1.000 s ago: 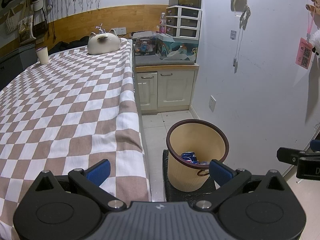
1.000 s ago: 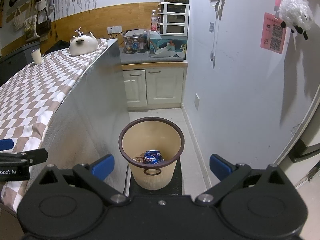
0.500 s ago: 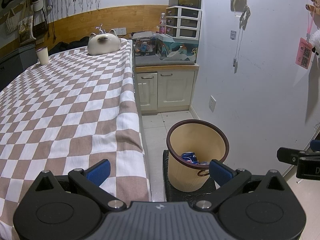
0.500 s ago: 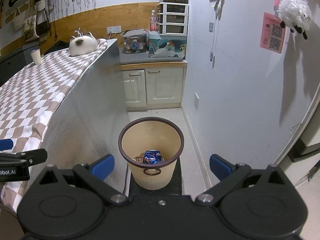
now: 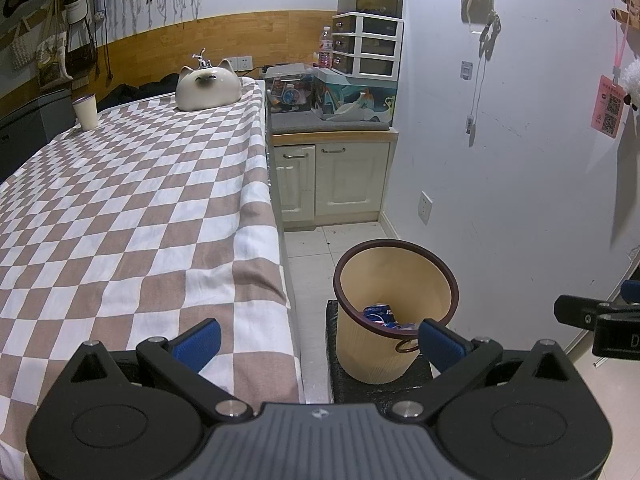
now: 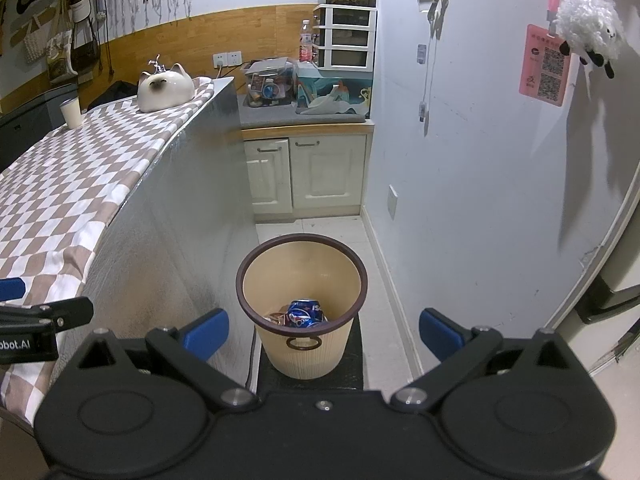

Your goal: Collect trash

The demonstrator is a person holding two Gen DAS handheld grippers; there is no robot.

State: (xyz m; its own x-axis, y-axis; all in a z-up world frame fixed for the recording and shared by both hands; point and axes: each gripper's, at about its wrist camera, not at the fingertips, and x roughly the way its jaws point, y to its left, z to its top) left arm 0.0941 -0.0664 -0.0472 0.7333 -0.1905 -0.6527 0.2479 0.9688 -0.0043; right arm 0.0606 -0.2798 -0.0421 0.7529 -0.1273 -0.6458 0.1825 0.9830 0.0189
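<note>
Nothing has shifted over the last second — both views match the earlier ones, so the dropping is over and the scene sits at rest. The left hand-held gripper [image 5: 318, 338] hangs released over the corner of the desk [image 5: 132, 208] with its checked cloth, nothing between its blue pads. The right hand-held gripper [image 6: 322, 330] is likewise spread wide and empty, held above the bin [image 6: 301, 280] on the floor beside the desk. The trash lies at the bottom of that bin: a crushed blue can [image 6: 306, 313] with some scraps beside it. Near the grippers the desk carries no litter; only a cat-shaped pot [image 5: 209, 87] and a paper cup [image 5: 85, 111] stand at its far end. The collecting looks finished, or nearly so.
</note>
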